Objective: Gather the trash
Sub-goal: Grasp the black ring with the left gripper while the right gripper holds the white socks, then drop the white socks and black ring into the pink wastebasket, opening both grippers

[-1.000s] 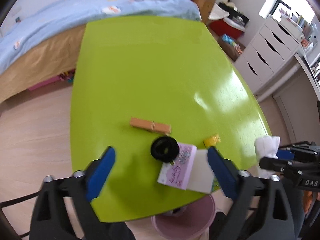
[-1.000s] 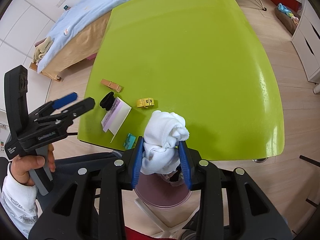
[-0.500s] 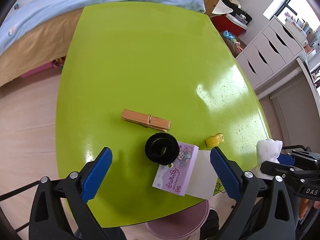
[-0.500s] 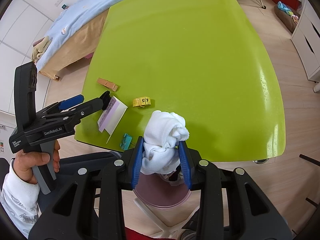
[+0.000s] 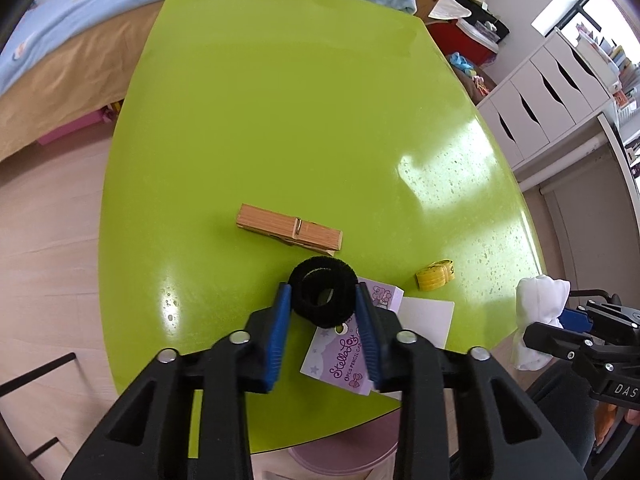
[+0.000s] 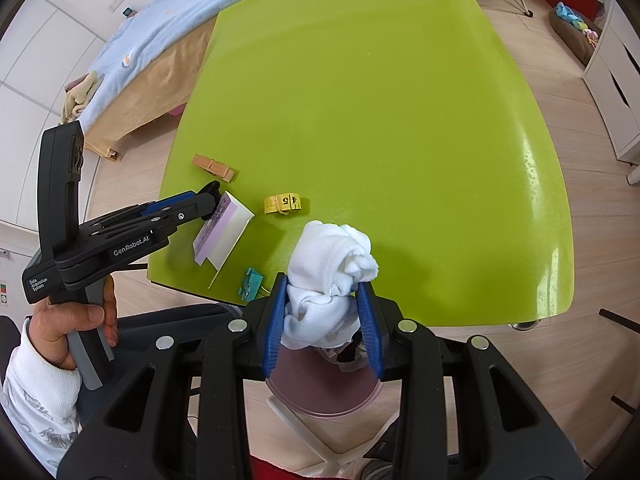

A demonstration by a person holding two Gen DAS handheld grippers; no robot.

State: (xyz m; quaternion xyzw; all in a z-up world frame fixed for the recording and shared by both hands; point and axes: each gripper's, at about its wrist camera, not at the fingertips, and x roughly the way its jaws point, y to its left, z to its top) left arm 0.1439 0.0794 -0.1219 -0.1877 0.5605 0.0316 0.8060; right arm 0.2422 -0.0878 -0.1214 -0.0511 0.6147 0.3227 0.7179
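Note:
A black fuzzy ring (image 5: 323, 298) lies on the green table (image 5: 280, 120), partly on a purple card pack (image 5: 348, 354). My left gripper (image 5: 323, 286) points down at the ring. Its jaws are closing, and both blue pads touch the ring's sides. From the right wrist view the left gripper (image 6: 208, 200) shows side-on over the ring (image 6: 211, 189). My right gripper (image 6: 323, 284) is shut on a crumpled white cloth wad (image 6: 332, 252), held above a pink bin (image 6: 324, 392) off the table's near edge. The wad (image 5: 540, 300) also shows at the right of the left wrist view.
A wooden clothespin (image 5: 290, 232) lies just beyond the ring and a rolled yellow tape measure (image 5: 435, 276) to its right. A teal clip (image 6: 251, 284) sits at the near edge. A bed stands behind the table and white drawers to the right.
My left gripper has come down over the black ring and its jaws have closed from wide apart onto it. The right gripper and its cloth wad have stayed put.

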